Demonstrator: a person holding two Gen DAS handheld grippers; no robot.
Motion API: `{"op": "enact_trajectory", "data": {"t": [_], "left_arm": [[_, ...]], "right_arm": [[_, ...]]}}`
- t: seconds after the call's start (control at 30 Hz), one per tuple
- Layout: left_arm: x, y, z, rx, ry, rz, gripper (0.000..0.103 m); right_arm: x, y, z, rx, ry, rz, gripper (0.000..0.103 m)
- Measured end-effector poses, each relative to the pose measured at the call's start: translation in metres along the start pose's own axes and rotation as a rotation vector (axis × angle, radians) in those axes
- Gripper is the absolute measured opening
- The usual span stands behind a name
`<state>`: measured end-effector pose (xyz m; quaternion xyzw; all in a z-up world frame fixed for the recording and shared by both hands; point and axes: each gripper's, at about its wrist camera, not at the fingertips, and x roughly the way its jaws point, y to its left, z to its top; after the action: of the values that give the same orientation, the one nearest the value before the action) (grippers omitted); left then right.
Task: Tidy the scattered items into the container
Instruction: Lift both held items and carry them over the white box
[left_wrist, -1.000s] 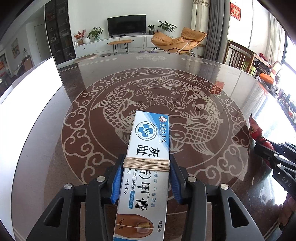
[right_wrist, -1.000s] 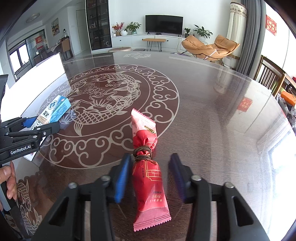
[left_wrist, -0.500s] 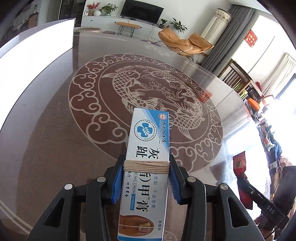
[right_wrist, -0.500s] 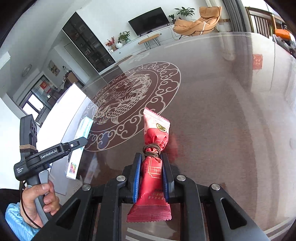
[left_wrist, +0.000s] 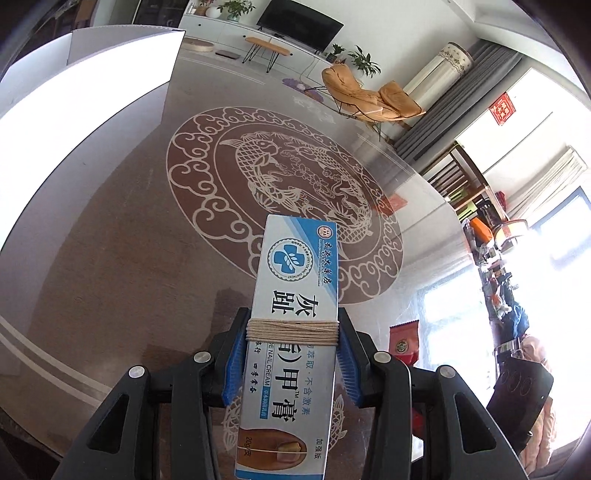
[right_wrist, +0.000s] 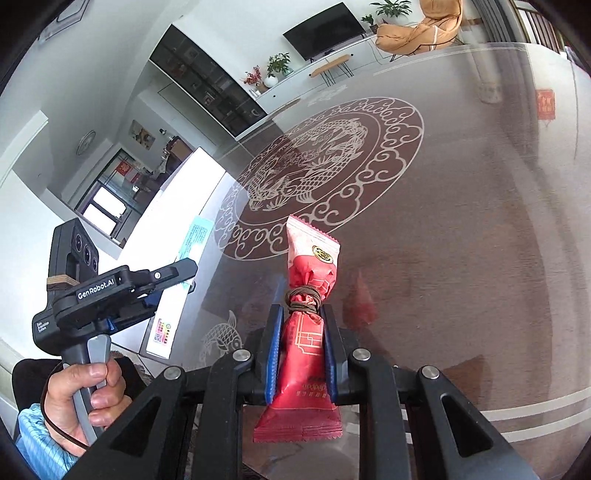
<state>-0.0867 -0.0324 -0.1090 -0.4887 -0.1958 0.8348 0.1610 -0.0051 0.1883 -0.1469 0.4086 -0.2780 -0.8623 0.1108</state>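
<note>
White corrugated-plastic container (left_wrist: 92, 74), the open box the items belong in, stands at the left edge of the glossy brown round table (left_wrist: 122, 229), left of the table's pale carved fish-and-cloud medallion (left_wrist: 280, 199).

On the near side of that medallion, the left gripper (left_wrist: 291, 354) is clamped on a long blue-and-white nail-cream carton (left_wrist: 295, 306) wound with beige string; its blue pads press both long sides of the carton, which is carried above the tabletop. In the right wrist view the same gripper (right_wrist: 186, 275) hangs close to the container's near wall, its handle held in the person's left hand (right_wrist: 79, 398) with a blue sleeve at the wrist.

To the right of the medallion's near rim, the right gripper (right_wrist: 301, 350) is closed tight on a red crimped snack packet (right_wrist: 308, 325) tied at its waist with brown cord. Whether the packet's far end touches the table is hard to tell.

Around the medallion the tabletop is bare, its curved far edge running past the right side.
</note>
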Motion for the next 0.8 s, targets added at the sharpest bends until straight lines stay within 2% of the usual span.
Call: {"op": "enact_trajectory", "data": {"t": [0.1,0.2,0.37,0.47,0.57,0.73,0.8], "left_arm": [[-0.04,-0.001,0.015,-0.02,-0.069,-0.037,0.044],[-0.091,0.001,0.033,-0.004,-0.125,-0.037,0.044],[-0.17,0.026,0.077,0.058,-0.074,-0.016,0.044],[-0.21,0.061,0.108,0.049,-0.092,0.06,0.044],[-0.239,0.098,0.136,0.02,-0.146,0.152,0.044],[-0.249,0.146,0.192,-0.014,-0.207,0.279,0.044],[-0.246,0.163,0.215,-0.015,-0.215,0.337,0.044]], "right_arm": [[0.006,0.02,-0.003,-0.044,0.022,0.022,0.02],[0.011,0.038,-0.004,-0.09,0.041,0.031,0.02],[0.024,0.074,-0.002,-0.17,0.102,0.081,0.02],[0.038,0.111,0.009,-0.249,0.14,0.121,0.02],[0.053,0.164,0.039,-0.317,0.146,0.181,0.02],[0.077,0.28,0.114,-0.465,0.148,0.29,0.02],[0.099,0.33,0.144,-0.518,0.158,0.296,0.02]]}}
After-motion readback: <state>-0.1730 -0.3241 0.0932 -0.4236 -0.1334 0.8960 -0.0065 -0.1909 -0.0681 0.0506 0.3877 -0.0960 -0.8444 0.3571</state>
